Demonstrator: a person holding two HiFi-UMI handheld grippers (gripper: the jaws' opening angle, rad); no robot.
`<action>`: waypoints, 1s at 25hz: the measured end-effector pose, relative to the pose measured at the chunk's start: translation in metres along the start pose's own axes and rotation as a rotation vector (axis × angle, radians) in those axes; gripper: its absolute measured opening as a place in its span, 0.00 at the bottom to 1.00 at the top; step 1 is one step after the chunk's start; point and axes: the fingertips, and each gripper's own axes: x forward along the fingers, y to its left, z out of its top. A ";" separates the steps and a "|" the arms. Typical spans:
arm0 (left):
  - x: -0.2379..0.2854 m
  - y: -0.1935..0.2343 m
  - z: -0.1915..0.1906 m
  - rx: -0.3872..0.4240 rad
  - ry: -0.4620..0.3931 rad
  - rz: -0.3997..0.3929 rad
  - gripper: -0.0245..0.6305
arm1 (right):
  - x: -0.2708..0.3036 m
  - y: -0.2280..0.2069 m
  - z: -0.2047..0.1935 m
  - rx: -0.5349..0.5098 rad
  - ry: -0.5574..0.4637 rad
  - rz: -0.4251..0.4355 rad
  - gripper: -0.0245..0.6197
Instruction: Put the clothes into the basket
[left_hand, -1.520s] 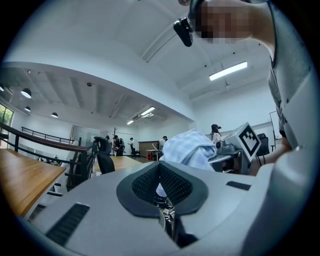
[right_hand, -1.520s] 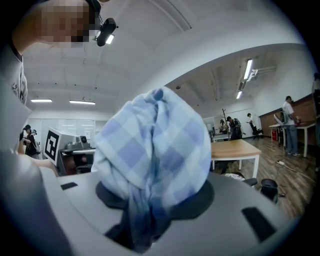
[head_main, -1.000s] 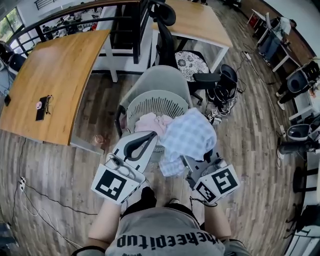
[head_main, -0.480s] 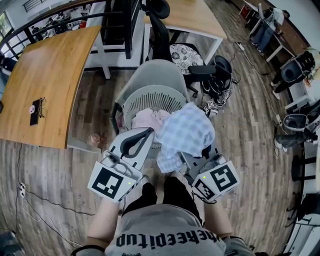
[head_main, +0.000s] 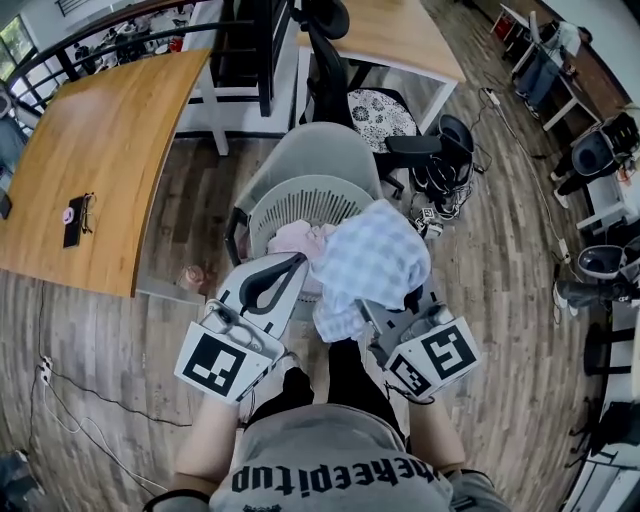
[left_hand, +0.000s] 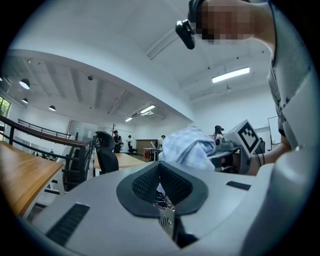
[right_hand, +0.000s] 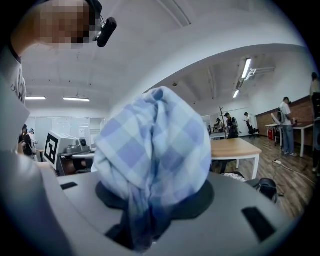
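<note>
A round pale grey laundry basket (head_main: 300, 200) stands on the wood floor in front of me, with pink clothes (head_main: 298, 240) inside. My right gripper (head_main: 378, 312) is shut on a bunched blue-and-white checked cloth (head_main: 370, 262), held over the basket's near right rim. In the right gripper view that checked cloth (right_hand: 155, 150) bulges out of the right gripper (right_hand: 145, 220) and hides the pads. My left gripper (head_main: 298, 264) hovers at the basket's near left edge, jaws together with nothing between them. The left gripper view shows the left gripper (left_hand: 161, 175) with its black pads meeting, and the checked cloth (left_hand: 187, 147) beyond.
A grey office chair (head_main: 320, 150) stands just behind the basket. A black chair with a patterned cushion (head_main: 378, 112) is farther back. A long wooden desk (head_main: 90, 160) runs along the left. A small bottle (head_main: 190, 277) and cables (head_main: 60, 385) lie on the floor.
Both grippers have edged a little toward the basket. The checked cloth now overlaps its rim more, and the grip on it is unchanged.
</note>
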 end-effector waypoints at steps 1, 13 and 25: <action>0.003 0.002 0.002 0.007 -0.007 0.007 0.06 | 0.002 -0.003 0.002 -0.003 -0.002 0.007 0.33; 0.045 0.013 0.010 0.004 -0.019 0.122 0.06 | 0.026 -0.047 0.021 -0.034 0.000 0.124 0.33; 0.069 0.029 0.008 0.010 -0.027 0.286 0.06 | 0.056 -0.077 0.024 -0.041 0.017 0.270 0.33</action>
